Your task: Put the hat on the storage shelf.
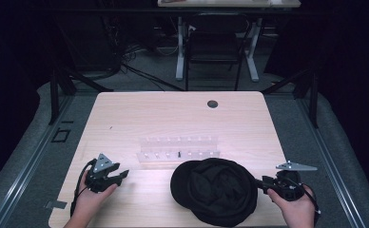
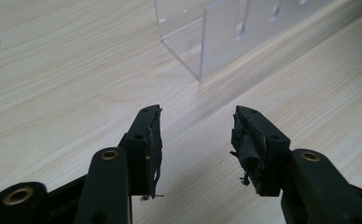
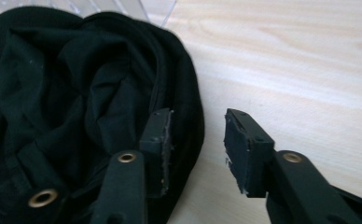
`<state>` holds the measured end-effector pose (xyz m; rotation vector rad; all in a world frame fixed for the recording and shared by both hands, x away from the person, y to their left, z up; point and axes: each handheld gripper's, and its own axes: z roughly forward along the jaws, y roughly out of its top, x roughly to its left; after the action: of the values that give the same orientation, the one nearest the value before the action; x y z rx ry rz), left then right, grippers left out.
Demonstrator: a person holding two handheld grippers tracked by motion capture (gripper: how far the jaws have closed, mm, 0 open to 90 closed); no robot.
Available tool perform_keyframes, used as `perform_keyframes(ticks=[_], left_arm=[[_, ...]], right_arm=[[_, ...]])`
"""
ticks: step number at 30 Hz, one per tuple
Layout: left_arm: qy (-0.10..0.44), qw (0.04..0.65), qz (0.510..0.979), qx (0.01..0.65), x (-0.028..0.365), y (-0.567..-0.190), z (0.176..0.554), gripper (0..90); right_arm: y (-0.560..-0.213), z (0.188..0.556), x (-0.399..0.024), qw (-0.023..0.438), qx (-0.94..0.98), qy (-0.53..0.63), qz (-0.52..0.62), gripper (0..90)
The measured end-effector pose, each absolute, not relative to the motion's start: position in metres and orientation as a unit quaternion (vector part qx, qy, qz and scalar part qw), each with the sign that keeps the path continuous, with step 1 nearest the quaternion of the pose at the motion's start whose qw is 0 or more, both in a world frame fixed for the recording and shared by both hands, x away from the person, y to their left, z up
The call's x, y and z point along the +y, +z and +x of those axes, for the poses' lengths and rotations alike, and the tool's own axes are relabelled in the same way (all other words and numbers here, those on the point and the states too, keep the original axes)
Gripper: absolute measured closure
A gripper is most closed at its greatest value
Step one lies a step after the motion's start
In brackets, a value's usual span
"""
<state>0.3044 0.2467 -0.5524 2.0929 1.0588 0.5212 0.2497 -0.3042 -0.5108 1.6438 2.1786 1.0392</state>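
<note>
The black hat [image 1: 214, 191] is lying crumpled on the bench [image 1: 173, 118], near the front edge; soft, light cloth, probably best pinched at its rim. The right gripper [image 3: 198, 149] fingers are straddling that rim, not yet pressing; the left gripper [image 2: 195, 144] is resting open

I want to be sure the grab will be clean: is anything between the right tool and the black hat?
Nothing visible is in the way. The right tool is open astride the brim of the black hat, one jaw over the cloth, the other over the bare table.

A dim lab: bare wooden table [image 1: 125, 118], loose floor cables [image 1: 140, 73], metal rig struts [image 1: 54, 95].
</note>
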Motion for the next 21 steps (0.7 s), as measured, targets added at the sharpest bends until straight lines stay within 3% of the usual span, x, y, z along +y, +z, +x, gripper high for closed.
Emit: perform_keyframes(ticks=[8, 9, 15, 21], left_arm=[[0.201, 0.360, 0.813, 0.411, 0.247, -0.553, 0.304, 52.1], [0.201, 0.360, 0.813, 0.411, 0.247, -0.553, 0.304, 52.0], [0.202, 0.359, 0.814, 0.410, 0.247, -0.553, 0.304, 52.0], [0.201, 0.359, 0.813, 0.412, 0.247, -0.553, 0.304, 52.0]], right_arm=[[-0.519, 0.256, -0.298, 0.091, 0.746, 0.345, 0.562, 71.4], [-0.519, 0.259, -0.297, 0.089, 0.748, 0.345, 0.560, 77.0], [-0.518, 0.262, -0.297, 0.089, 0.750, 0.345, 0.557, 86.6], [-0.515, 0.269, -0.300, 0.103, 0.750, 0.342, 0.557, 87.4]])
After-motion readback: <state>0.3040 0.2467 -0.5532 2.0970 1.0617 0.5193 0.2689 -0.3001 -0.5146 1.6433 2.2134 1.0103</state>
